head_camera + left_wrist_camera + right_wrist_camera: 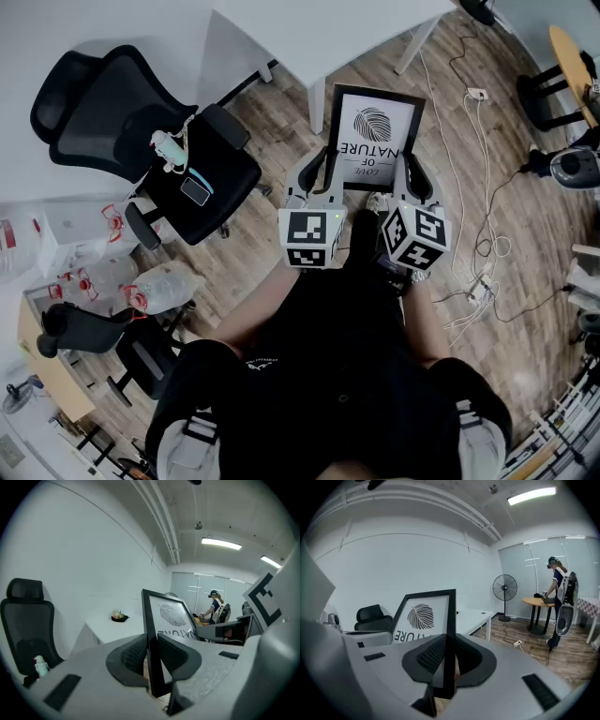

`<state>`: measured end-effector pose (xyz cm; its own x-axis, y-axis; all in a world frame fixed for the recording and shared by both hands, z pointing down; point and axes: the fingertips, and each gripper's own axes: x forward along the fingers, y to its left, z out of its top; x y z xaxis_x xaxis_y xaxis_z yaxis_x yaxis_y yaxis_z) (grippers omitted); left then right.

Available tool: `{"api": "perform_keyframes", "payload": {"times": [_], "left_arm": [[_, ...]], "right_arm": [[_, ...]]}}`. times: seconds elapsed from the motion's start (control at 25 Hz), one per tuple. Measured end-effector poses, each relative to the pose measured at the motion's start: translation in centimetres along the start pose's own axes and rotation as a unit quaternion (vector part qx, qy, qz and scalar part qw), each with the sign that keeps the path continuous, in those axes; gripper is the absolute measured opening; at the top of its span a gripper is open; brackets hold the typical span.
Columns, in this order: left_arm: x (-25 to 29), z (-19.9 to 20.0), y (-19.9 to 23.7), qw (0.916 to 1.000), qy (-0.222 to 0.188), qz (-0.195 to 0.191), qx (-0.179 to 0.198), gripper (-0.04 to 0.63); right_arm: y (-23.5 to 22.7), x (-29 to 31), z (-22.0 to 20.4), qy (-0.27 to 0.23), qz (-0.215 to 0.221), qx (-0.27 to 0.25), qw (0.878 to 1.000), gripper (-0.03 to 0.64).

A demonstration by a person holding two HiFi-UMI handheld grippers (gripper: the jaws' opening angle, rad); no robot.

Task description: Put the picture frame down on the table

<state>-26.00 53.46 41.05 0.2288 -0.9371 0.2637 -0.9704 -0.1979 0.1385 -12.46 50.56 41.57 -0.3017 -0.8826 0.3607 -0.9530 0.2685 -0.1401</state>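
Left gripper (319,171): jaws pinched on the black left edge of the picture frame (375,131).
Right gripper (411,171): clamped the same way on the frame's right edge.
Frame position: held in the air before the person, over the wooden floor (272,244), near the white table (309,28) but not on it.
Progress: early, by my judgement. The frame is gripped; reaching over the tabletop, lowering and releasing remain.

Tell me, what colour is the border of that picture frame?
Black border on the picture frame, clearest in the head view.

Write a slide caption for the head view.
Left tongs and right tongs grip the picture frame near the white table.
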Motion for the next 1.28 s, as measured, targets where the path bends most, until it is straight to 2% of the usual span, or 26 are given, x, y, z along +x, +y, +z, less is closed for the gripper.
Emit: {"api": "perform_keyframes", "payload": {"times": [0.2, 0.32, 0.44, 0.6, 0.8, 1.28], "left_arm": [[-11.0, -1.4, -2.0, 0.9998, -0.008, 0.018, -0.003, 0.074], [-14.5, -2.0, -3.3, 0.9996, -0.009, 0.02, -0.015, 0.074], [-16.9, -1.9, -5.4, 0.9997, -0.02, 0.017, -0.003, 0.074], [-18.4, -2.7, -10.7, 0.9997, -0.021, -0.005, 0.013, 0.074], [-19.2, -4.6, -18.6, 0.9992, -0.006, -0.036, 0.015, 0.075], [-20.9, -5.1, -29.8, 0.9964, -0.03, -0.061, 0.051, 0.075]], "right_arm": [[3.8, -10.2, -1.5, 0.006, 0.016, -0.022, 1.0, 0.063], [4.5, -14.1, -2.1, 0.004, 0.023, -0.03, 0.999, 0.064], [3.9, -17.3, -2.1, -0.01, 0.023, -0.022, 0.999, 0.064], [0.0, -21.7, -3.5, -0.009, 0.006, -0.012, 1.0, 0.064], [-6.6, -26.7, -5.2, 0.003, -0.028, 0.011, 1.0, 0.064], [-15.2, -34.7, -6.1, -0.029, -0.052, 0.042, 0.997, 0.064]]}}
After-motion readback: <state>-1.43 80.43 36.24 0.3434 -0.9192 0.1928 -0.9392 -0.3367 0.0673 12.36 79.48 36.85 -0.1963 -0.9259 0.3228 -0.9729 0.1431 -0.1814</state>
